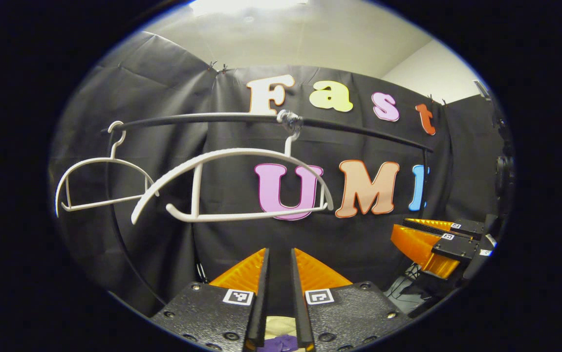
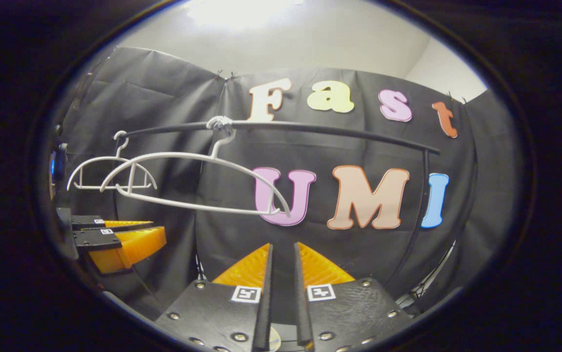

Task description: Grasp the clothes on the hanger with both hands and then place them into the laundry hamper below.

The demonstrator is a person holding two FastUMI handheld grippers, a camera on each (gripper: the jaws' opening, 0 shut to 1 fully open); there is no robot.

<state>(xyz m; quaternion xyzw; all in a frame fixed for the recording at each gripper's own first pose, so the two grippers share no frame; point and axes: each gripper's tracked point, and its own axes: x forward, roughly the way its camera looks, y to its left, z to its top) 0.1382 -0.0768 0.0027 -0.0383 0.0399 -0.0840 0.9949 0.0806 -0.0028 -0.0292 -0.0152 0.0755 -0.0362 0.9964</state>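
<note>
Two bare white hangers hang from a black rail (image 1: 188,118): a large one (image 1: 232,154) near the middle and a smaller one (image 1: 100,161) at the rail's left end. In the right gripper view the same hangers (image 2: 188,156) (image 2: 90,161) carry no garment. My left gripper (image 1: 279,252) points up at the large hanger with its orange fingers shut to a narrow slit and nothing between the tips. A patch of cream and purple cloth (image 1: 281,337) shows low down, under the finger bases. My right gripper (image 2: 283,246) is likewise shut and empty, below the rail.
Each gripper appears in the other's view: the right one (image 1: 400,227) at the lower right, the left one (image 2: 159,227) at the lower left, both level with each other. The rail's curved black uprights (image 2: 425,195) stand close to the cloth wall.
</note>
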